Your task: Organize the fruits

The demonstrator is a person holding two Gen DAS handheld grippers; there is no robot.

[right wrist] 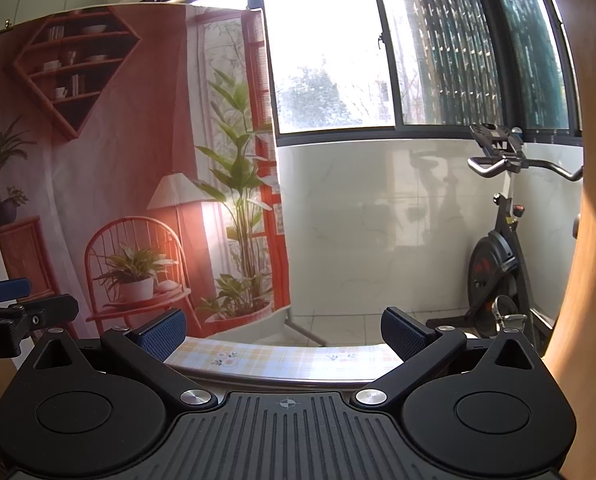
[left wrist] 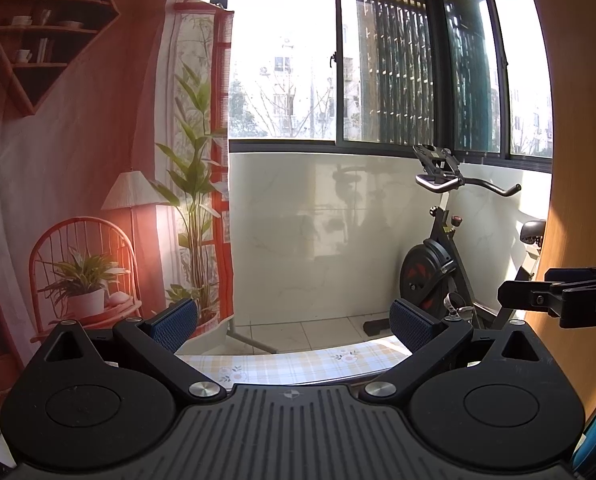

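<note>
Both grippers, left [left wrist: 294,320] and right [right wrist: 284,328], spread wide, empty, level. No fruit visible; tilt down toward table [right wrist: 282,356] first.

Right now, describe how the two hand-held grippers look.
Left hand-held gripper and right hand-held gripper match: matte black ribbed plastic bodies, round black discs, silver pivot bolts, a small crosshair mark, and blue textured finger pads. No cables or sleeves show.
</note>
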